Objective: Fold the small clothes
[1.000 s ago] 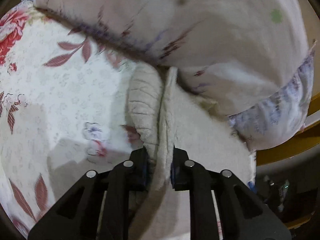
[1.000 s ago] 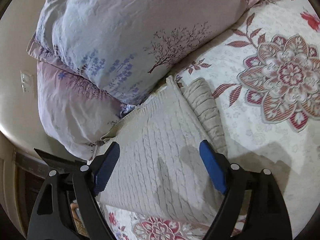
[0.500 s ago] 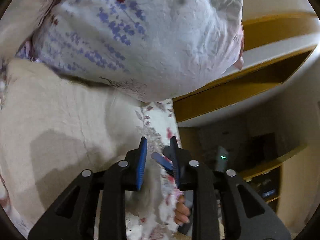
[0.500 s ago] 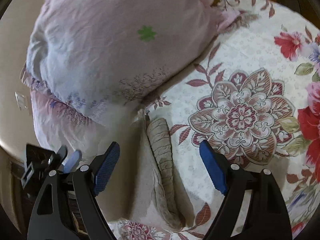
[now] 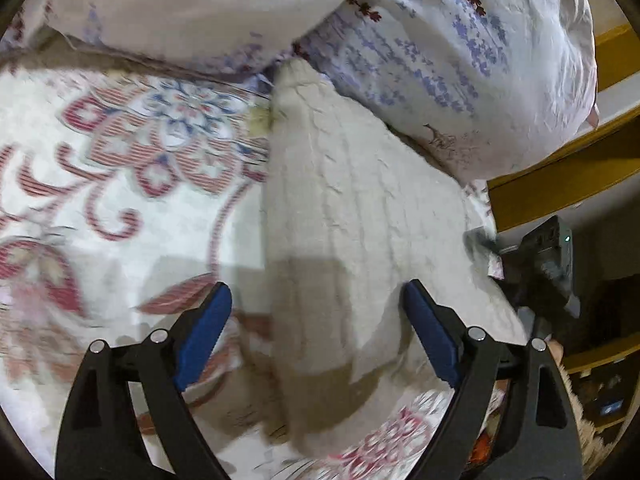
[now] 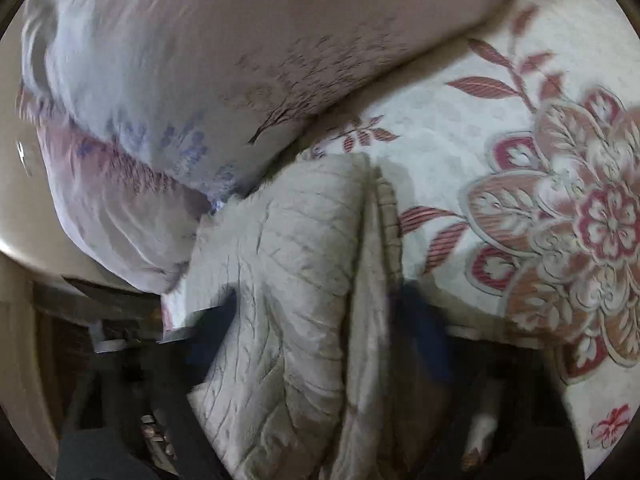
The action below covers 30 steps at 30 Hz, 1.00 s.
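- On the bed, the flowered bedsheet fills the left side of the left wrist view.
- Left claw is spread wide, gripping nothing, above the cream knit sweater, which lies folded against the pillows.
- Right claw (badly blurred): its blue pads sit either side of the sweater's fold; I cannot tell whether they grip.
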Each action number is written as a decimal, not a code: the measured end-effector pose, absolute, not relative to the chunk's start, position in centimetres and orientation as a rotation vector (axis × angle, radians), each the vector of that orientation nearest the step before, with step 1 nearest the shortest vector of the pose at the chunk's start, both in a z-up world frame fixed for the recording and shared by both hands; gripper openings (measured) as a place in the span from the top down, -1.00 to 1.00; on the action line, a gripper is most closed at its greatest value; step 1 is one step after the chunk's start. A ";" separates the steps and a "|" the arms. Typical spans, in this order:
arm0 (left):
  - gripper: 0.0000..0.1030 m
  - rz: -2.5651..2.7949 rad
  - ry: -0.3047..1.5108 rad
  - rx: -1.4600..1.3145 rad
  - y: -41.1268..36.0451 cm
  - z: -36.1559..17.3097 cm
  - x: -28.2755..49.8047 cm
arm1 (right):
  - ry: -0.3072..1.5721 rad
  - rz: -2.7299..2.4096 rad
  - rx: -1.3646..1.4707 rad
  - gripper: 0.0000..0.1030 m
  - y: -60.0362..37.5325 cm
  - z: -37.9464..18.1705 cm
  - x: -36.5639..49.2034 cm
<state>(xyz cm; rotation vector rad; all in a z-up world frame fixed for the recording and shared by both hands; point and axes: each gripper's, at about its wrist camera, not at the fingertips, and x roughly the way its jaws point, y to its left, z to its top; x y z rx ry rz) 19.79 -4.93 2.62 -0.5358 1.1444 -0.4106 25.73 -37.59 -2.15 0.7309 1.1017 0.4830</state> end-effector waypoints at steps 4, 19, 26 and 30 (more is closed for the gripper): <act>0.03 -0.461 1.125 -0.551 -6.1 2.6 20.6 | 1.059 0.503 0.782 0.39 -37.2 -1.5 24.5; -0.56 -0.190 0.934 -0.189 5.1 8.2 12.4 | 0.951 0.467 0.657 0.20 -30.3 1.3 19.7; -0.71 -0.161 0.870 -0.196 6.9 8.0 6.3 | 0.984 0.387 0.419 0.85 -26.1 1.6 22.4; -0.73 -0.163 0.905 -0.190 6.3 6.9 4.8 | 0.999 0.251 0.434 0.84 -27.3 1.1 25.1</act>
